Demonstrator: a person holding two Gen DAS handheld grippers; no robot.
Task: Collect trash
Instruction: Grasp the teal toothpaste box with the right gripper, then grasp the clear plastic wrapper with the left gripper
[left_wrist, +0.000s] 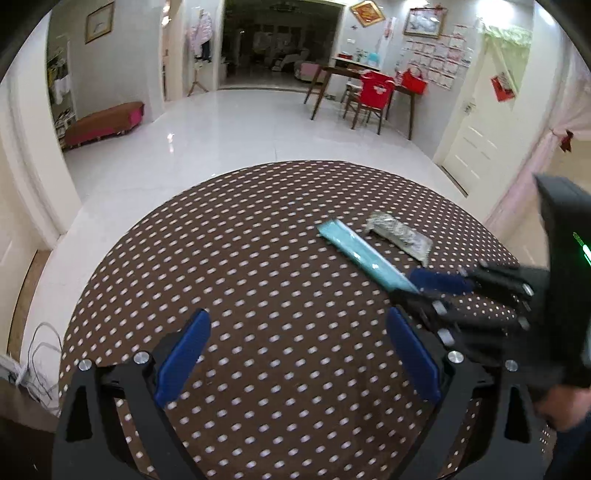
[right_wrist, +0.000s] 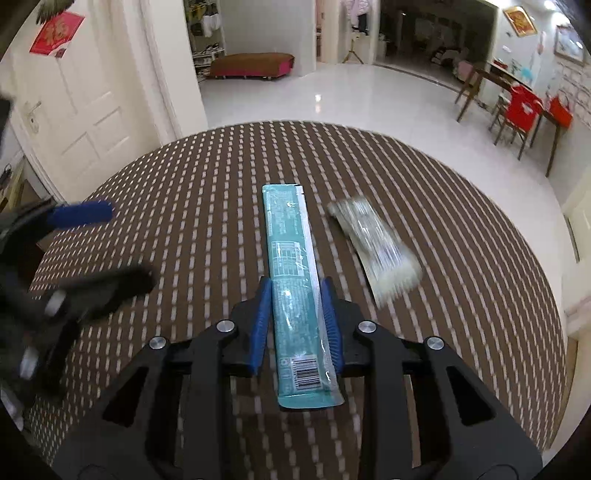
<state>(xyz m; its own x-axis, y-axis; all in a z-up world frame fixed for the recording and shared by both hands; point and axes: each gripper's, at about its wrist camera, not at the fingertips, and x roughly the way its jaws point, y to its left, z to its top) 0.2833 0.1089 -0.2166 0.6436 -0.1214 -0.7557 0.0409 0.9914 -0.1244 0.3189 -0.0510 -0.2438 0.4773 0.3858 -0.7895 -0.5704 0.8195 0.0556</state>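
my right gripper (right_wrist: 295, 317) has its blue pads (right_wrist: 260, 325) pressed against both long edges of the teal wrapper (right_wrist: 293, 291), so it is clamped on it near the barcode end. the wrapper runs straight out between the fingers, its far end over the dotted cloth (right_wrist: 184, 184) of the round table. from the left wrist i see the same thing side-on: the right gripper (left_wrist: 424, 286) reaches in from the right edge and the teal wrapper (left_wrist: 360, 254) slants away from it across the cloth (left_wrist: 258, 240) (whether its far tip touches the cloth or hangs just above it i cannot tell).

just beside the teal wrapper, on its right in the right wrist view, lies a silver wrapper (right_wrist: 373, 243), blurred, flat on the cloth and not touching it. in the left view that silver wrapper (left_wrist: 400, 234) lies behind the teal one.

my left gripper (left_wrist: 295, 354) hovers over the near part of the table with its jaws spread wide and nothing between them, only cloth. it shows as a dark blur at the left edge of the right wrist view (right_wrist: 110, 243), well apart from both wrappers.
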